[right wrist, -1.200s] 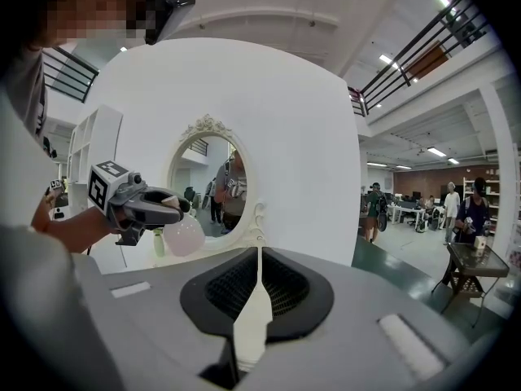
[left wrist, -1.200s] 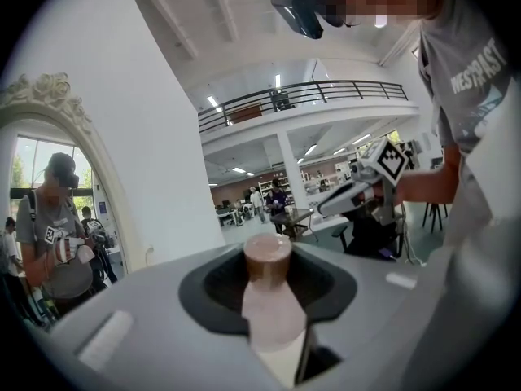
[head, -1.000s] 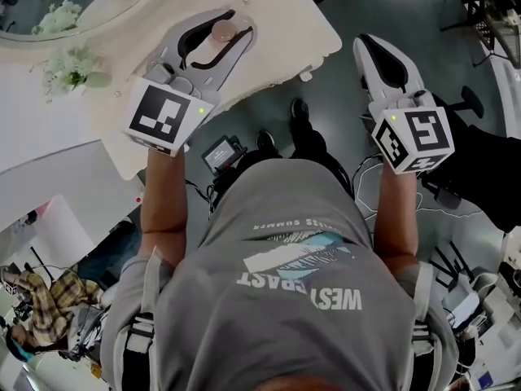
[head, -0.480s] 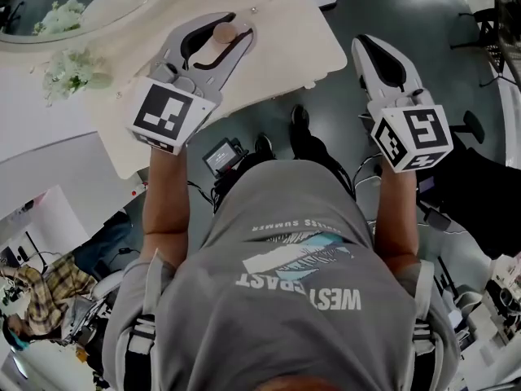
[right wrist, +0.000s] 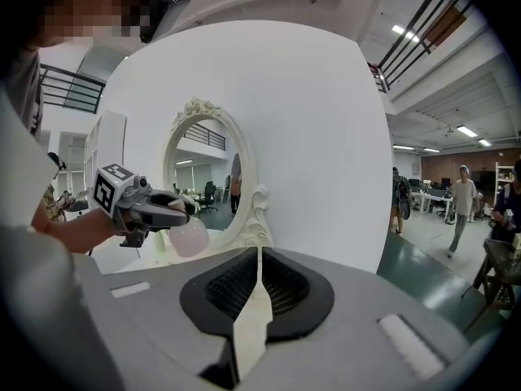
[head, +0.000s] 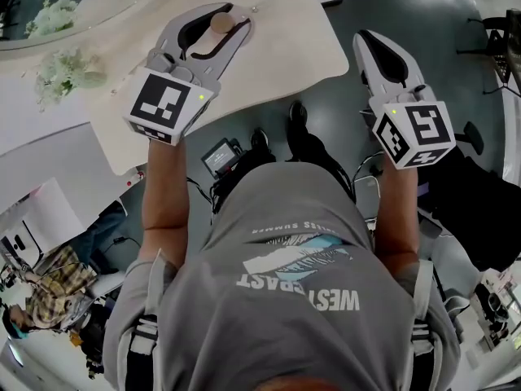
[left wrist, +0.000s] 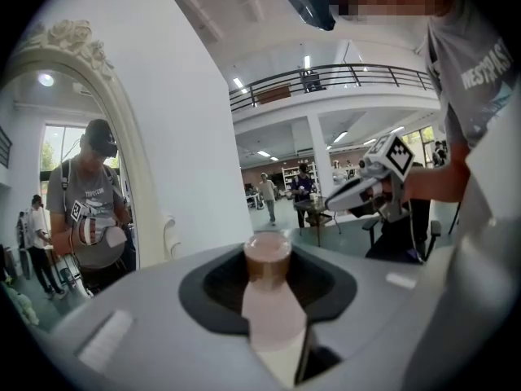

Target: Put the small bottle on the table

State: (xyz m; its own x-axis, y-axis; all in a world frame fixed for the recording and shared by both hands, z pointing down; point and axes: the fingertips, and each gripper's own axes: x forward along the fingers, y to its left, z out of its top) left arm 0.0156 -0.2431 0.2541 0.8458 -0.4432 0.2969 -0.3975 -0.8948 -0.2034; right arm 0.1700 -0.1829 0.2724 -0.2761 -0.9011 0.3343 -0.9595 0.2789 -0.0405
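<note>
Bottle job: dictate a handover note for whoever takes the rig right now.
Left gripper: shut on the bottle, gripped at the neck, cap up, body hanging below the jaws.
Right gripper: shut, empty, out over the floor beside the table.
Bottle: held over the table, apparently not touching it.
Done: bottle picked up and brought over the table.
Left: lower it onto a bare spot, open the left jaws, back away.
</note>
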